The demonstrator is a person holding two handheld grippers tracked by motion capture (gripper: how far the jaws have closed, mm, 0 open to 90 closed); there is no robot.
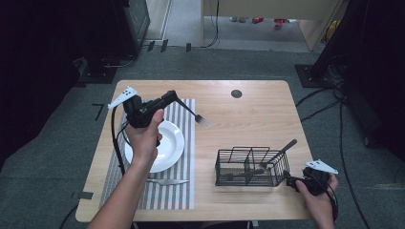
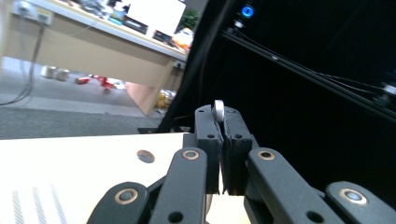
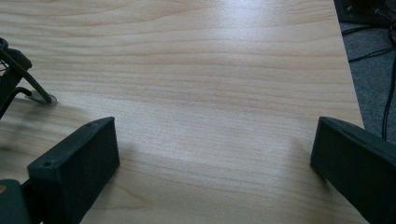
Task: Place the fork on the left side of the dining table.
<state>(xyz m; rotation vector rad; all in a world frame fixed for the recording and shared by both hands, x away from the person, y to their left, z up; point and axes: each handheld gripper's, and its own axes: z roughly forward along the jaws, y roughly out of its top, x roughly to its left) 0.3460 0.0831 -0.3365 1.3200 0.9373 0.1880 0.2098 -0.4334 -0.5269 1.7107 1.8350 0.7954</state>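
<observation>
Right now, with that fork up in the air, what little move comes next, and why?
Probably carry the fork down beside the plate and lower it onto the striped mat. The left claw is shut on its handle above the mat, a knife already lies there, and the wire caddy still holds another utensil.

Fork (image 1: 197,116) handle end hidden between left gripper (image 1: 173,96) pads; in left gripper view just rounded tip (image 2: 218,111) shows above closed jaws. Plate (image 1: 173,143) part-covered by hand (image 1: 143,136) behind left gripper. Knife (image 1: 168,182) handle under forearm. Right gripper (image 3: 212,147) jaws cut off by frame bottom.
</observation>
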